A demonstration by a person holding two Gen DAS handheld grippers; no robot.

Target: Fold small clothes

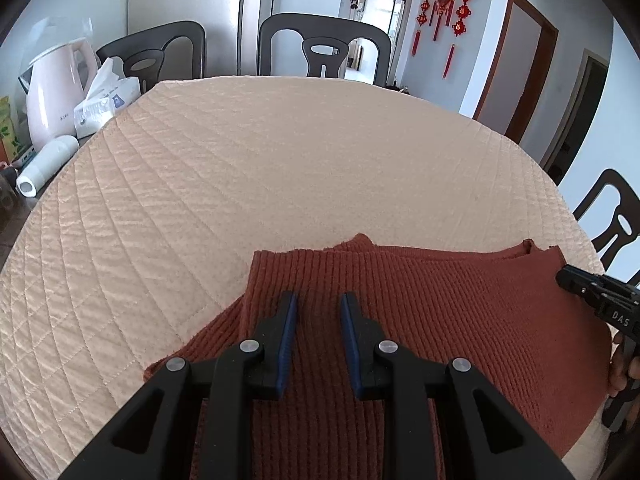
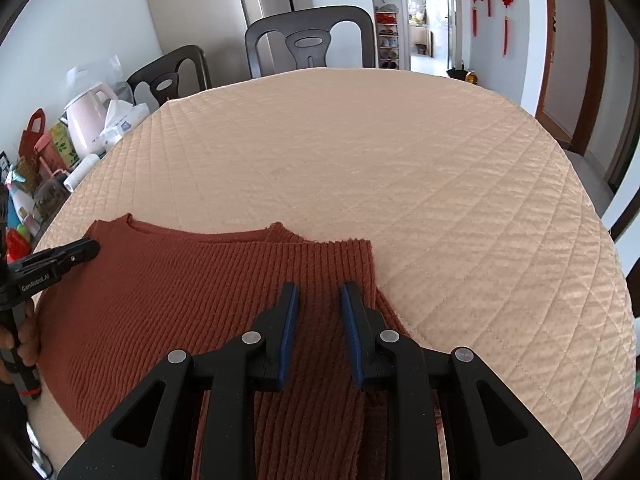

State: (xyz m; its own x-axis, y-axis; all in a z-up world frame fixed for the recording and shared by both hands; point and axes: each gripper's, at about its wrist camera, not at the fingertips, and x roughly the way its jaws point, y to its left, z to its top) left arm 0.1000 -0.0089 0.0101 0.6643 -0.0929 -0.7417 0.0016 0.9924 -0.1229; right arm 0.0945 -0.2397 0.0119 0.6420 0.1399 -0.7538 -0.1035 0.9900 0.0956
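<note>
A rust-red ribbed knit garment (image 1: pixel 440 312) lies flat at the near edge of the table; it also shows in the right wrist view (image 2: pixel 180 300). Both sleeves look folded in over the body. My left gripper (image 1: pixel 319 300) is open, hovering over the garment's left folded part, with nothing between its blue pads. My right gripper (image 2: pixel 319 290) is open over the garment's right folded part, also empty. Each gripper shows at the edge of the other's view: the right one (image 1: pixel 568 276) and the left one (image 2: pixel 88 248).
A peach quilted cloth (image 1: pixel 280 168) covers the round table. At its far left stand a pink kettle (image 1: pixel 56 88), a tissue pack (image 1: pixel 104 100) and a white roll (image 1: pixel 48 164). Dark chairs (image 1: pixel 324 44) stand around the table.
</note>
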